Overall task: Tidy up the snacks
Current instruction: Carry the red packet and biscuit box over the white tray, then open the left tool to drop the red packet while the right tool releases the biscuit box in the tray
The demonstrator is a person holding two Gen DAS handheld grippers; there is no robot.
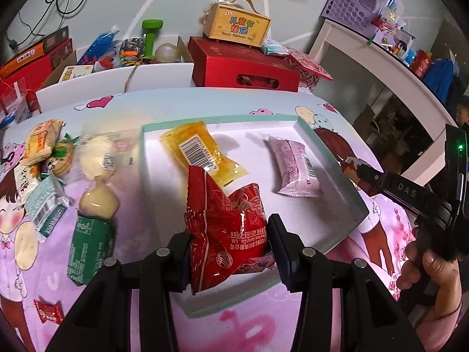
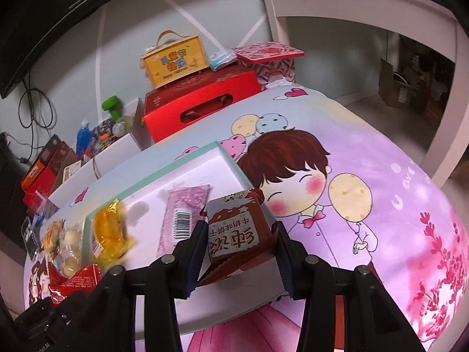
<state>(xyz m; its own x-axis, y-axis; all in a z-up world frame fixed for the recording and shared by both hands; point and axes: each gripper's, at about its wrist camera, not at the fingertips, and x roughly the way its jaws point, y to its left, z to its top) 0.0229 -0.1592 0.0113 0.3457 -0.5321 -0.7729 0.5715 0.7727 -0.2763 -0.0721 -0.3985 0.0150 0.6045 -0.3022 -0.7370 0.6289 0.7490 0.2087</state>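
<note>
My left gripper (image 1: 231,252) is shut on a red snack packet (image 1: 225,228), held over the near part of a shallow white tray with a mint rim (image 1: 334,158). Inside the tray lie a yellow packet (image 1: 202,149) and a pink packet (image 1: 293,167). My right gripper (image 2: 239,252) is shut on a brown and white biscuit packet (image 2: 237,228) above the tray's near right corner (image 2: 231,161). The right wrist view also shows the pink packet (image 2: 183,214), the yellow packet (image 2: 110,231) and the red packet (image 2: 77,284) at lower left. The right gripper's body (image 1: 410,196) shows at the left view's right edge.
Several loose snacks (image 1: 96,158) lie on the cartoon-print cloth (image 2: 381,176) left of the tray, among them a green packet (image 1: 88,246) and a small red one (image 1: 48,312). Red and yellow gift boxes (image 1: 243,67) stand at the back. A white desk (image 2: 366,8) stands to the right.
</note>
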